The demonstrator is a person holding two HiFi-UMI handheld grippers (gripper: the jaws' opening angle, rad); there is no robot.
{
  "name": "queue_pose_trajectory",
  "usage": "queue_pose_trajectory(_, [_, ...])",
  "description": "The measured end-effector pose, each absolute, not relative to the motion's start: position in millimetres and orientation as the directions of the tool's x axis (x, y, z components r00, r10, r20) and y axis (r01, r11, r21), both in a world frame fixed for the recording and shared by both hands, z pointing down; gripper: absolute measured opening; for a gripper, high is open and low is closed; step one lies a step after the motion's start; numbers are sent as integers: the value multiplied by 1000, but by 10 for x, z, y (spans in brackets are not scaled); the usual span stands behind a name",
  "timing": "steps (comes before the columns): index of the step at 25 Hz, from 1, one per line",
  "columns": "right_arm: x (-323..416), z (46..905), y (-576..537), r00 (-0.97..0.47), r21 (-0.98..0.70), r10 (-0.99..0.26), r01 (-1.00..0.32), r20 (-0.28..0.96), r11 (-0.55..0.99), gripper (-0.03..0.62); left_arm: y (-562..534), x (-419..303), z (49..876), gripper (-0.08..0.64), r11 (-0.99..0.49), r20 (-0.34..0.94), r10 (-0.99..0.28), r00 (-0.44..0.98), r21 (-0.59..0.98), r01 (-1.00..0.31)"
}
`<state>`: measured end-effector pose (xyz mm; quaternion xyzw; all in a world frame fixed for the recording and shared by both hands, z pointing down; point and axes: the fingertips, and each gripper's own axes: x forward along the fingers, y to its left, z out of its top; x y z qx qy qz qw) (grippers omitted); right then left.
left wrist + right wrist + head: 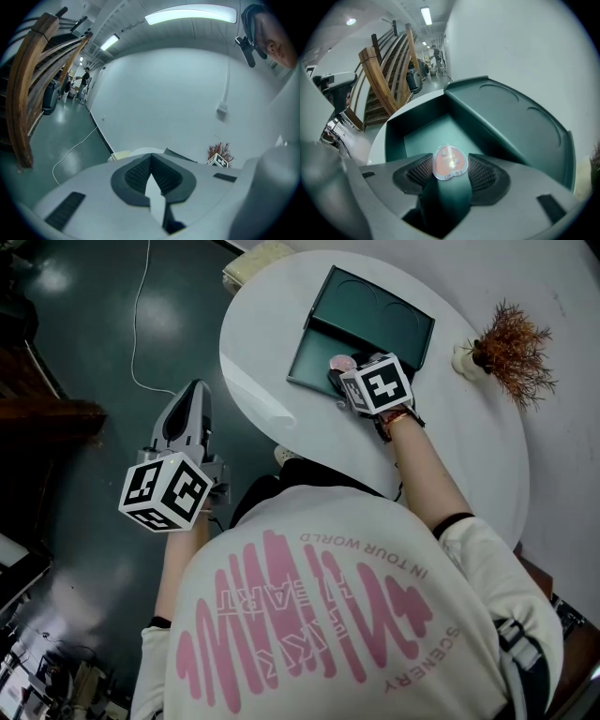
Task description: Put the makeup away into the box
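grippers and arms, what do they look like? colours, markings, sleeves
The left gripper and the right gripper are light grey shells with dark ribbed pads. Each carries a white cube printed with black square markers. The person wears a cream short-sleeved t-shirt with pink print, a dark band at the sleeve end, and a red-and-dark wristband on the right wrist.

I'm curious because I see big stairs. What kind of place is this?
Probably a hall or lobby in a large building: a wooden staircase, long ceiling lights, and a shiny dark floor around a white round table.
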<state>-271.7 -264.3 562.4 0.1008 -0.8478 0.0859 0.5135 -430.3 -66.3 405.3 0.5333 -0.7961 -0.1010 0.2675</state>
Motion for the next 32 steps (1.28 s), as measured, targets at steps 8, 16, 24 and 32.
queue_pose_trajectory(8, [-2718,5620,-2648,-442,-26,-95,-260,892,965,244,-661,-4311,4063,2,410,322,-903,-284,447,-795])
queue_pose_trajectory(16, [-2726,5632,-2643,-427,-7,-103,-248,898,969,247,-683,-4311,4074,3,402,321,-906,-275,454,-795])
queue_pose_trajectory(24, [-2719,5629,-2647,-420,11,-118,-247,900,969,247,-679,-4322,4062,3,399,319,-908,-273,452,-798])
queue_pose_trajectory(32, [-2729,5631,-2640,-414,48,-151,-248,898,968,242,-649,-4328,4070,3,395,319,-909,-269,451,-800])
